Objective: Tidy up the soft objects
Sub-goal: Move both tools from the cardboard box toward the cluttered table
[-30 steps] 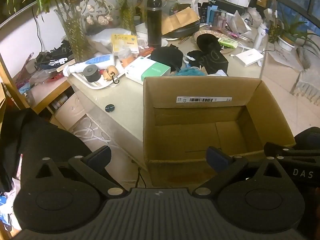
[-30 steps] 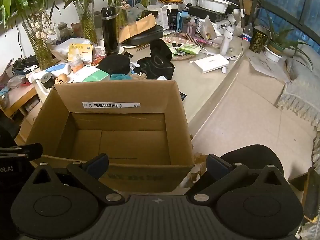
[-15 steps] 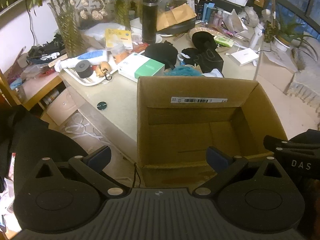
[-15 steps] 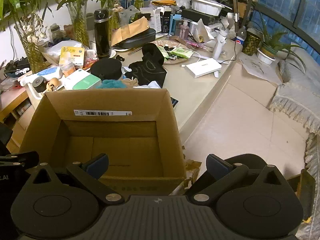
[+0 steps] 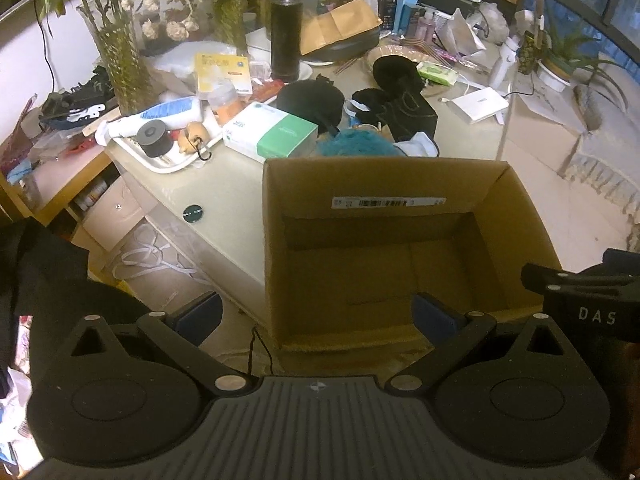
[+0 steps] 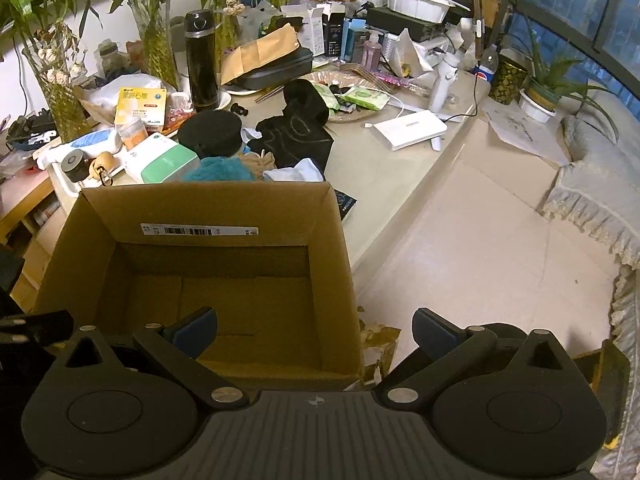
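Empty cardboard box (image 5: 384,248) below both spread fingers, teal fluffy item (image 6: 218,170), perhaps a towel, behind it

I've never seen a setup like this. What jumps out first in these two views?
A big open cardboard box, nothing in it, fills the middle, just ahead of both wide-open grippers, left and right. Behind its far wall lies a heap of soft things, with a fuzzy teal item and black fabric, on a crowded table.

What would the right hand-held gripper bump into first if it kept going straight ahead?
Probably the cardboard box: the open right hand-held gripper points over the box's near right edge, toward its bare inside. Depth is hard to judge.
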Demonstrator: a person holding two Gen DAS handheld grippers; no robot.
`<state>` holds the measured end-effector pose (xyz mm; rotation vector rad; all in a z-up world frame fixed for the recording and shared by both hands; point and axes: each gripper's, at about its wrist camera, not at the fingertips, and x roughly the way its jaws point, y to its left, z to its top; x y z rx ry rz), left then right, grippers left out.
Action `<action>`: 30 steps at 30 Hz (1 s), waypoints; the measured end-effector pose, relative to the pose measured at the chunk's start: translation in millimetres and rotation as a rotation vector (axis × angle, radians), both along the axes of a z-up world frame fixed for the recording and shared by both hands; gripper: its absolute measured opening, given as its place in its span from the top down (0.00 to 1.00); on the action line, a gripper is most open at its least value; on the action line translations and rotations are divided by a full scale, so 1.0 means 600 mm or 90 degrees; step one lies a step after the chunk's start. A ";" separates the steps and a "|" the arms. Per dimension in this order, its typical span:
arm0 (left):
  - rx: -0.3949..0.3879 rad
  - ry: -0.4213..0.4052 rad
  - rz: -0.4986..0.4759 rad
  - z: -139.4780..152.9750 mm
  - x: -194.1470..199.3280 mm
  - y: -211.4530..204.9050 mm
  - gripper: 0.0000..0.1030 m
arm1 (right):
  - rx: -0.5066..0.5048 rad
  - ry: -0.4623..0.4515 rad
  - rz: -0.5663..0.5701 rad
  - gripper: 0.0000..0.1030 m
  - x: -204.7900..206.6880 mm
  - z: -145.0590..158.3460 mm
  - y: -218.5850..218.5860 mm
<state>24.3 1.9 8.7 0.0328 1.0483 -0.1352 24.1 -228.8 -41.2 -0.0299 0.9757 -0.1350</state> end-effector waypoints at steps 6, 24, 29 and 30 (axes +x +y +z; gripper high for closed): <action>0.000 -0.010 -0.035 0.006 0.009 -0.007 0.00 | 0.004 0.014 0.010 0.00 0.007 0.001 -0.004; 0.005 0.021 -0.092 0.009 0.031 -0.005 0.00 | 0.030 0.040 0.063 0.00 0.019 0.010 -0.057; 0.004 -0.005 -0.119 0.021 0.034 0.008 0.00 | 0.039 0.034 0.102 0.00 0.029 0.018 -0.079; 0.003 -0.010 -0.124 0.023 0.035 0.010 0.00 | 0.042 0.035 0.110 0.00 0.032 0.019 -0.084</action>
